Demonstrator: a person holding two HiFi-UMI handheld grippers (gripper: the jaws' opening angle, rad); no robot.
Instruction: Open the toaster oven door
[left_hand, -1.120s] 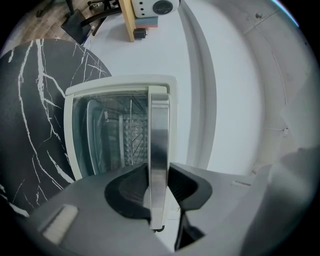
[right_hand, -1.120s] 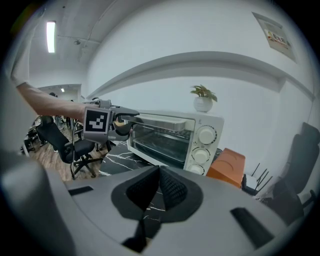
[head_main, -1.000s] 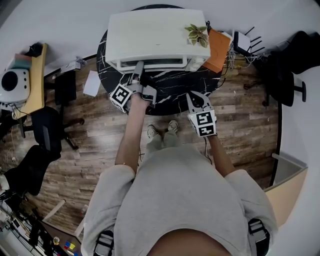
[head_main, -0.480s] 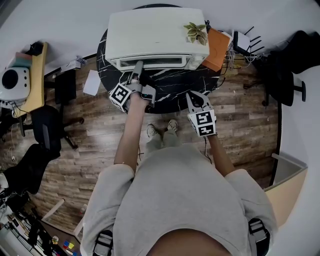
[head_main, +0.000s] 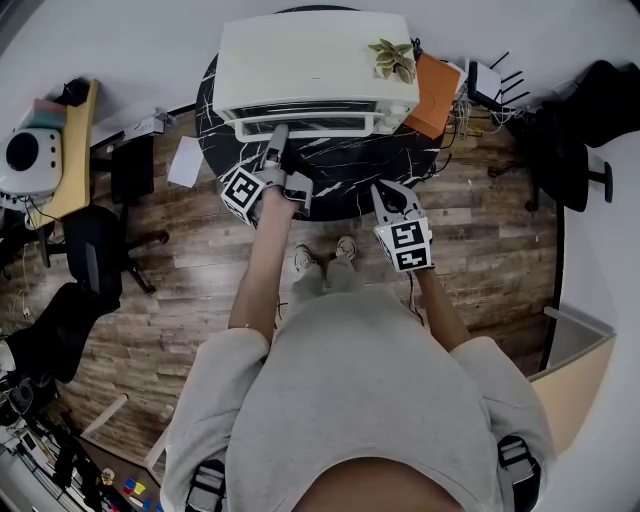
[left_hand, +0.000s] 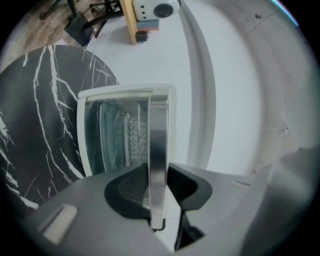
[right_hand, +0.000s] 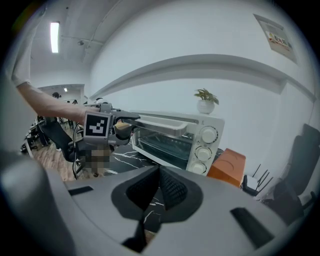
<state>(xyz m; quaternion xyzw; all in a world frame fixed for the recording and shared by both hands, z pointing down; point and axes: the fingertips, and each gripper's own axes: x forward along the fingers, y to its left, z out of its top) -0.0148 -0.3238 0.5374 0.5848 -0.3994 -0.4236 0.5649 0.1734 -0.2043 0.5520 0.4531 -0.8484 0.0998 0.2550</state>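
A white toaster oven (head_main: 315, 60) stands on the round black marble table (head_main: 350, 175). Its glass door (left_hand: 117, 135) is tipped a little outward at the top. My left gripper (head_main: 278, 138) reaches level to the door's silver handle bar (left_hand: 158, 145), and both pads of the left gripper (left_hand: 157, 185) clamp that bar. From the right gripper view the left gripper (right_hand: 125, 124) is seen holding the handle of the oven (right_hand: 200, 135). My right gripper (head_main: 386, 196) hangs over the table's near edge, tilted down; the right gripper (right_hand: 159, 189) is shut with nothing in it.
A small potted plant (head_main: 393, 62) sits on the oven's right top. An orange box (head_main: 437, 95) and a white router (head_main: 483, 85) lie to the right of the oven. Office chairs (head_main: 90, 255) stand left, a black chair (head_main: 570, 150) right, and a person's feet (head_main: 322, 262) stand below the table.
The oven door has swung slightly outward from the top, and more dark glass shows in the head view. Both grippers have barely shifted.
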